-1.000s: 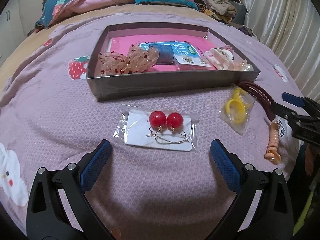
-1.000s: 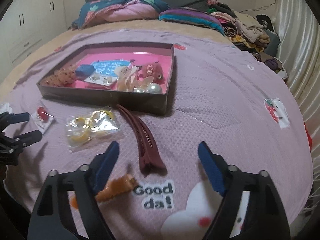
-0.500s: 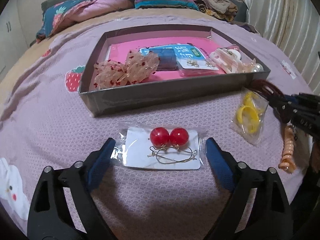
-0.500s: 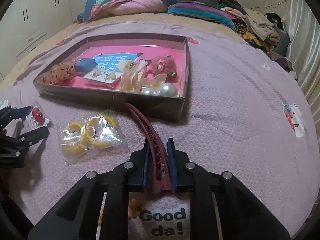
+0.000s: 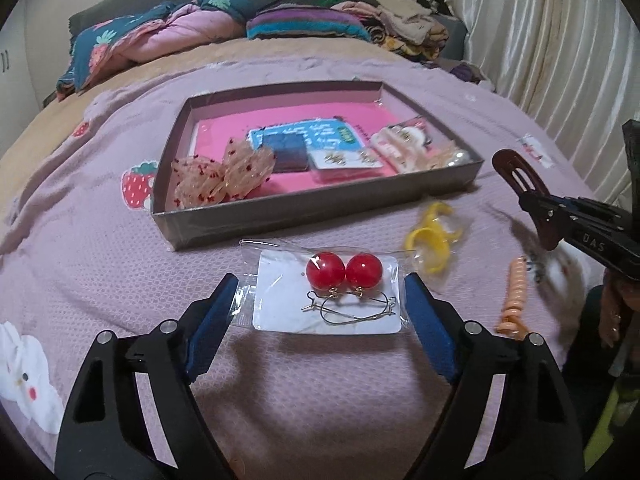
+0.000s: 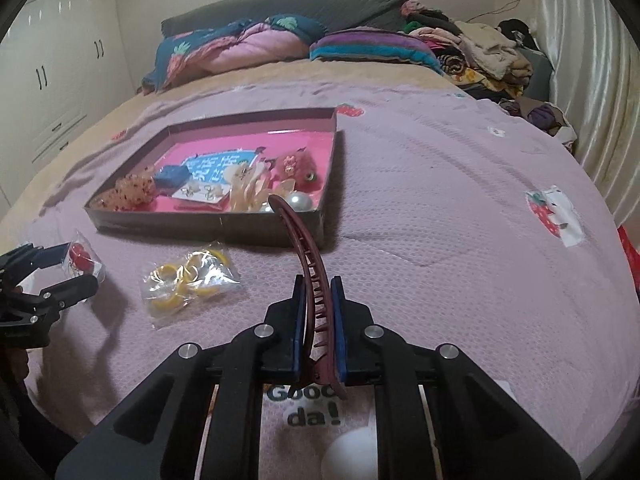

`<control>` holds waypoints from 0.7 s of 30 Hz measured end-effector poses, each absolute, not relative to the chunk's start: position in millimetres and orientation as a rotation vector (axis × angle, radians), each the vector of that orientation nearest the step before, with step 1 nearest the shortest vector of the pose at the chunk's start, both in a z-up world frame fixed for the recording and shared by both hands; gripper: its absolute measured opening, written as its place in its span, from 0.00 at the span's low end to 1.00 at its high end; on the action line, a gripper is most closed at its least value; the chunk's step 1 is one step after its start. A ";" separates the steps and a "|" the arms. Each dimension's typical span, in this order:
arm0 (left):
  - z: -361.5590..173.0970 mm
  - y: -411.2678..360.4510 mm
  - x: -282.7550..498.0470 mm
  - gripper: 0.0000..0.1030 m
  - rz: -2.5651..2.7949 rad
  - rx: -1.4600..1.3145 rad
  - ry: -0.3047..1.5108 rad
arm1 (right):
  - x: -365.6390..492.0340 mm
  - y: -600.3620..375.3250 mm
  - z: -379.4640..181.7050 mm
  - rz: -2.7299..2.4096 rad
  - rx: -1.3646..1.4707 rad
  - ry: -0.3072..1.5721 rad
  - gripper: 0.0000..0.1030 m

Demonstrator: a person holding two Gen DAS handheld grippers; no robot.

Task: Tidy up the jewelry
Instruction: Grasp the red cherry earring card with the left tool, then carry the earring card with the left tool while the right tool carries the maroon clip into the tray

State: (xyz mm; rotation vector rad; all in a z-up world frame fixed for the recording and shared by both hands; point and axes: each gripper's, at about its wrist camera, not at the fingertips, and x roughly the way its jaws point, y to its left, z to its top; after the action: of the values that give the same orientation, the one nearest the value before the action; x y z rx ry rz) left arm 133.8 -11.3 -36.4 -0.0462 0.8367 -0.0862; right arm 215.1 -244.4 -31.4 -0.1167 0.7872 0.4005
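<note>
From the left wrist, the left gripper (image 5: 320,316) hangs low over the bed (image 5: 100,240), its jaws spread but just now narrowing around the earring packet (image 5: 326,298), which lies flat between the blue pads; whether the pads touch the film yet I cannot tell. It looks lined up to take the packet by its short edges, since a crinkly clear sleeve over a stiff white card gives little else to hold. The two glossy red balls hang from thin gold wire hoops. Beyond sits the shallow grey box (image 5: 312,210), pink inside. From the right wrist, the right gripper (image 6: 316,320) has its jaws pressed together, pinching the long curved maroon hair clip (image 6: 310,268) near its toothed hinge end, the tip raised toward the box, probably to drop it inside. The bagged yellow rings (image 6: 188,276) rest on the quilted lilac cover.
</note>
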 end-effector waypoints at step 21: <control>30.1 -2.9 148.1 0.73 -0.099 -0.068 0.685 | 190.5 -213.4 28.7 0.486 -0.129 0.661 0.11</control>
State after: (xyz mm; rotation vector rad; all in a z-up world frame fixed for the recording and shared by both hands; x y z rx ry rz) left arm 148.1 -2.9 30.1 -0.0683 0.6855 -0.0992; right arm 190.5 -213.4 28.7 -0.1290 0.6614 0.4861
